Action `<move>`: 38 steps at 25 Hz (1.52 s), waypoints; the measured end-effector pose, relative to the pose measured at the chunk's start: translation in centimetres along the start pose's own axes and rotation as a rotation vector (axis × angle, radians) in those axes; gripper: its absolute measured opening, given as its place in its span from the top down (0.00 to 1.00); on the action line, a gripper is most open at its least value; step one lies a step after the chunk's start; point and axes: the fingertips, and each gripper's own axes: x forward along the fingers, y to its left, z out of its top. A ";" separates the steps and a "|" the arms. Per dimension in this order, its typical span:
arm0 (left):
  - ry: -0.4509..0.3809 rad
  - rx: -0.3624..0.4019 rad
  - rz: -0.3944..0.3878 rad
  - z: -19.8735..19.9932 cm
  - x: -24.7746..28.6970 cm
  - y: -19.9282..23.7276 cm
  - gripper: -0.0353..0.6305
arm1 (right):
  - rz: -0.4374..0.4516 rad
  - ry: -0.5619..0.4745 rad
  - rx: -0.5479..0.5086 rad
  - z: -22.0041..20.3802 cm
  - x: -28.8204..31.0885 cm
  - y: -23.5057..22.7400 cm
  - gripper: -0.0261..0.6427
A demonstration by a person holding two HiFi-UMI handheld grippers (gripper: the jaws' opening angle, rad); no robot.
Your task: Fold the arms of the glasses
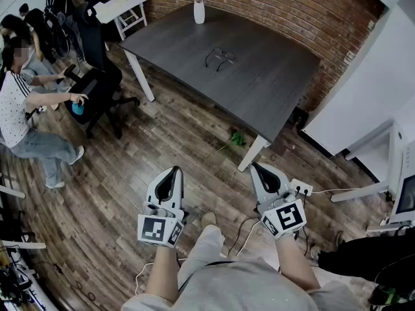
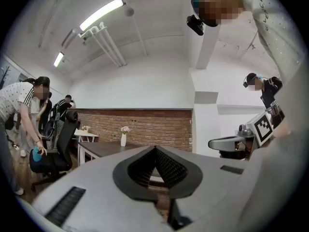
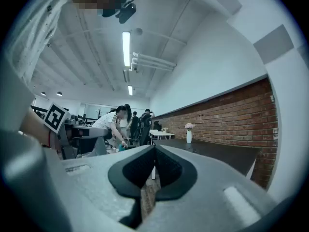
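A pair of dark-framed glasses (image 1: 220,57) lies with its arms spread on the dark grey table (image 1: 259,89), near the table's middle, far ahead of me. My left gripper (image 1: 174,172) is held low over the wooden floor, well short of the table, shut and empty. My right gripper (image 1: 257,168) hangs beside it, also shut with nothing between its jaws. In the left gripper view the shut tips (image 2: 155,149) point level at the table (image 2: 104,149). The right gripper view shows its closed tips (image 3: 154,147) and the table's edge (image 3: 227,154).
A white vase (image 1: 199,11) with flowers stands at the table's far end, by the brick wall. A black office chair (image 1: 97,86) and a seated person (image 1: 19,109) are to the left. A white side table (image 1: 123,8) stands far left. Cables (image 1: 246,229) lie on the floor near my feet.
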 end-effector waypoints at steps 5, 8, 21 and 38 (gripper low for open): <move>-0.005 -0.001 -0.022 -0.2 4.7 2.7 0.95 | -0.018 0.002 0.002 -0.2 4.3 -2.1 0.97; -0.001 -0.004 -0.044 0.1 7.5 4.0 0.95 | -0.036 0.004 0.002 -0.3 6.6 -3.3 0.97; 0.023 -0.010 -0.133 -1.3 16.1 9.1 0.95 | -0.095 0.000 0.048 -1.5 14.4 -7.2 0.97; 0.041 -0.030 -0.195 -3.1 31.7 16.6 0.95 | -0.102 0.018 0.035 -3.6 28.8 -16.4 0.97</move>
